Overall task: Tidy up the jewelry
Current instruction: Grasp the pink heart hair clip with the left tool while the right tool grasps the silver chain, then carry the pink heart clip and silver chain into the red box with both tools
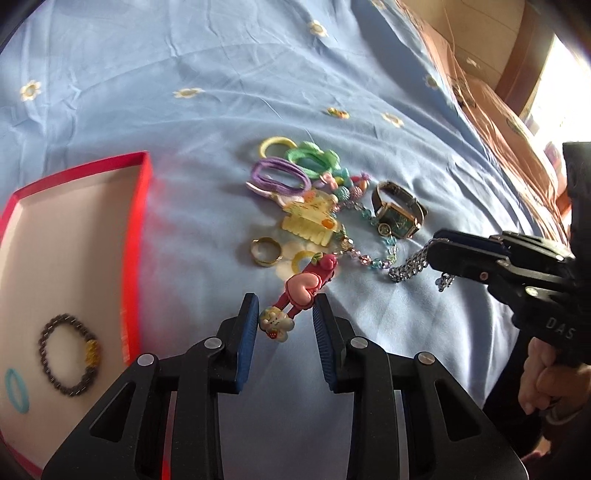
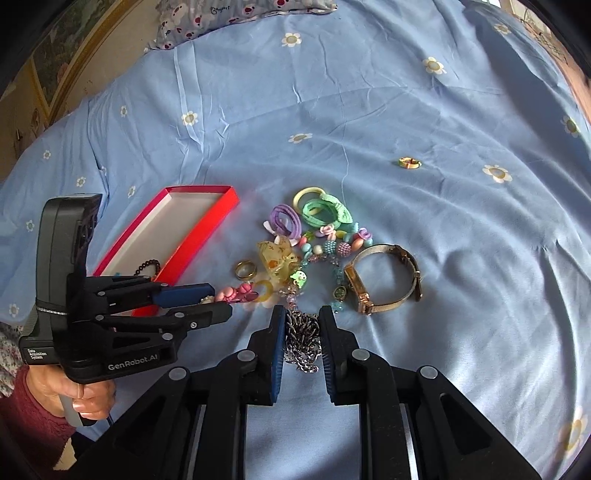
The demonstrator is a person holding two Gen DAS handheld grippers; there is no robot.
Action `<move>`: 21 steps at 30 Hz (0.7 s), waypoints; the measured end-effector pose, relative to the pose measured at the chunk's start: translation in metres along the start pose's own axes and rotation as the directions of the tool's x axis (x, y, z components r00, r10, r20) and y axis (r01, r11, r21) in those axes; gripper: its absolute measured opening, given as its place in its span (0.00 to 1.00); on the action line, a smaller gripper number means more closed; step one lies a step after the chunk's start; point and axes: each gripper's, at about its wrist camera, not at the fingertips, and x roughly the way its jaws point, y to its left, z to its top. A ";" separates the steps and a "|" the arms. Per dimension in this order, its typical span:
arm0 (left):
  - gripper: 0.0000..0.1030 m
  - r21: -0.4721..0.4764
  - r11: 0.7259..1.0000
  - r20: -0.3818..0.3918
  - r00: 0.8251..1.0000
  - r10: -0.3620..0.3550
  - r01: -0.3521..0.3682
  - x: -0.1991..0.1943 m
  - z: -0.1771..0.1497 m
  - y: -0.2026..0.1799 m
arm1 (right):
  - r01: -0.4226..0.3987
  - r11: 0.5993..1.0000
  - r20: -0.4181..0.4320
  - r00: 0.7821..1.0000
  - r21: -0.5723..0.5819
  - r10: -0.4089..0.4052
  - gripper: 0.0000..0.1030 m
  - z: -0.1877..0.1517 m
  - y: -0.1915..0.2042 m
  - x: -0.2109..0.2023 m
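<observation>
A pile of jewelry lies on a blue bedsheet: hair ties [image 1: 280, 173], a yellow hair claw [image 1: 310, 219], a gold ring [image 1: 266, 252], a beaded bracelet [image 1: 373, 254], a gold watch [image 1: 399, 214] and a pink cartoon hair clip [image 1: 306, 288]. My left gripper [image 1: 284, 310] is open with its fingers either side of the pink clip's near end. My right gripper [image 2: 303, 325] has its fingers closed on a silver chain [image 2: 303, 343]; part of the chain hangs below it. In the left wrist view the right gripper [image 1: 439, 251] holds the chain [image 1: 408, 267] off the sheet.
A red box lid with a white inside [image 1: 144, 206] lies to the left; a dark bead bracelet [image 1: 68, 354] and a blue hair tie [image 1: 16, 389] are in it. A small ring [image 2: 409, 162] lies apart, farther back. A pillow [image 2: 236, 14] is at the far edge.
</observation>
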 end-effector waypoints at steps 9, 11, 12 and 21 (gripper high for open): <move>0.27 -0.089 0.995 0.071 0.997 0.043 -0.036 -0.043 -0.009 0.036 | -0.040 0.998 0.022 0.999 -0.049 0.041 0.17 0.011 0.029 -0.001; 0.27 -0.107 0.993 0.081 0.995 0.059 -0.050 -0.050 -0.011 0.046 | -0.052 0.997 0.024 0.998 -0.062 0.054 0.17 0.015 0.037 0.000; 0.27 -0.116 0.992 0.085 0.994 0.067 -0.057 -0.053 -0.012 0.051 | -0.060 0.996 0.025 0.998 -0.070 0.062 0.17 0.017 0.042 0.002; 0.27 -0.191 0.975 0.098 0.987 0.131 -0.110 -0.073 -0.024 0.092 | -0.138 0.982 0.019 0.990 -0.131 0.142 0.17 0.041 0.086 0.024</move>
